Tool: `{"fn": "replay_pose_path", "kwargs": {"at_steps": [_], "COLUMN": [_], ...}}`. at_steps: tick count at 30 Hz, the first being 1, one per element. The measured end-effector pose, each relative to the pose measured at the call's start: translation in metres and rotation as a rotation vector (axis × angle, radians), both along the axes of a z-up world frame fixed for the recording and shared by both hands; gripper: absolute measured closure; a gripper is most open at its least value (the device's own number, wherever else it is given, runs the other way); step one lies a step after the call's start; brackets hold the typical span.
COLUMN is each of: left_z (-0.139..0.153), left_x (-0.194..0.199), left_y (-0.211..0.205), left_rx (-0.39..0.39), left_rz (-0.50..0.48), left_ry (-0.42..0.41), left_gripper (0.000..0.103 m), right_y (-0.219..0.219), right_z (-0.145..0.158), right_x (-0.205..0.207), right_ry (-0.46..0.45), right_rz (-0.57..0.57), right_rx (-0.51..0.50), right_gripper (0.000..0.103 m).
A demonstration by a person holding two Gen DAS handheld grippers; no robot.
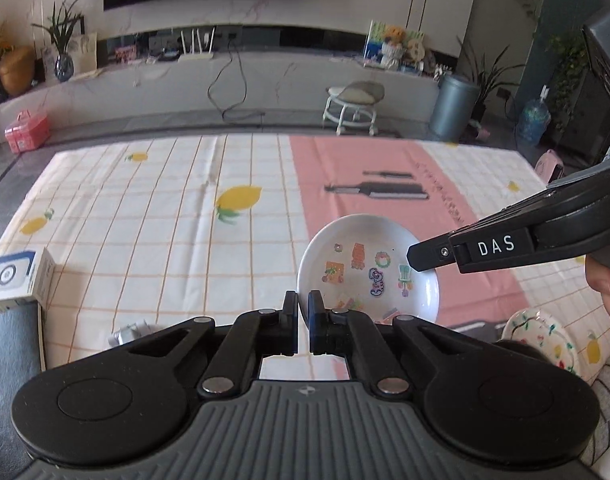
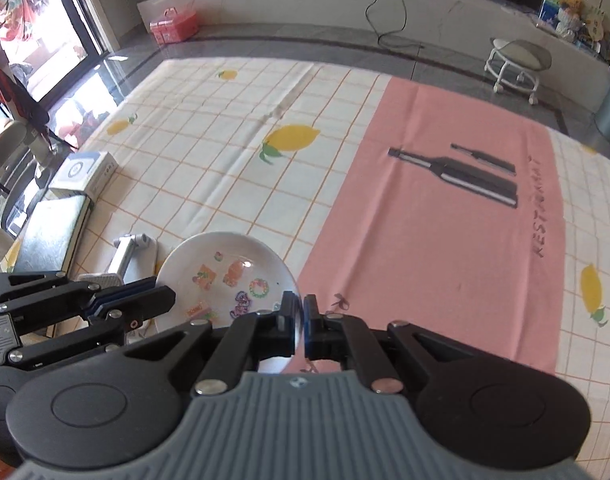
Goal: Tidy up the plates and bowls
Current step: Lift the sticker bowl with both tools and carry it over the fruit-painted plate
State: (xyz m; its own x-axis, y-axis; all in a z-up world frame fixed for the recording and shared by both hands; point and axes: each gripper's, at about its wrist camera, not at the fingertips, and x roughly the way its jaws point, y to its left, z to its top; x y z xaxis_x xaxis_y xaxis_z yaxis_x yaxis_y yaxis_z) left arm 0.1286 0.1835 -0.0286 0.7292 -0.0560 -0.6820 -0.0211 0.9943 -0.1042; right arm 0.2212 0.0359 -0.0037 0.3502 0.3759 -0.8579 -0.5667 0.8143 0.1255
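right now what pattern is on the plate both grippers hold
White plate with small colourful cartoon stickers scattered across its inside, clearest in the left wrist view.

White plate point(image 1: 369, 268): multicoloured cartoon stickers inside. Tablecloth point(image 1: 153, 216): white, orange grid, yellow lemons; pink panel point(image 1: 369, 184) at right with dark bottle print. Near right, second plate point(image 1: 541, 340): white, red-green-yellow dabs. Grippers black.

white shallow plate point(image 1: 369, 266) point(image 2: 229, 276) with colourful cartoon stickers inside, held off the cloth, tilted, pinched at opposite rim edges by both grippers. second white plate point(image 1: 543, 338) with red, green, yellow painted marks lies low right, partly cut off in the left wrist view.
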Motion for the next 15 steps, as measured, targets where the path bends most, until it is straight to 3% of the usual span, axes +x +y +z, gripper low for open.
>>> {"fn": "replay_pose_path", "kwargs": {"at_steps": [3, 6, 10, 15], "left_z": [0.018, 0.027, 0.030, 0.023], "left_x": [-0.006, -0.004, 0.011, 0.039], "left_y": [-0.022, -0.047, -0.091, -0.149], "left_rx": [-0.026, -0.055, -0.052, -0.023], "left_rz": [-0.021, -0.061, -0.218, -0.396], "left_ry": [-0.082, -0.098, -0.006, 0.153], "left_gripper": [0.099, 0.099, 0.098, 0.098], "right_y": [-0.028, -0.062, -0.116, -0.201], "right_z": [0.029, 0.051, 0.063, 0.044], "right_x": [-0.007, -0.015, -0.031, -0.039], "right_ry": [-0.075, -0.118, -0.143, -0.024], "right_rz": [-0.041, -0.087, -0.165, -0.311], "right_rx": [0.038, 0.068, 0.073, 0.142], "right_gripper": [0.102, 0.102, 0.101, 0.102]}}
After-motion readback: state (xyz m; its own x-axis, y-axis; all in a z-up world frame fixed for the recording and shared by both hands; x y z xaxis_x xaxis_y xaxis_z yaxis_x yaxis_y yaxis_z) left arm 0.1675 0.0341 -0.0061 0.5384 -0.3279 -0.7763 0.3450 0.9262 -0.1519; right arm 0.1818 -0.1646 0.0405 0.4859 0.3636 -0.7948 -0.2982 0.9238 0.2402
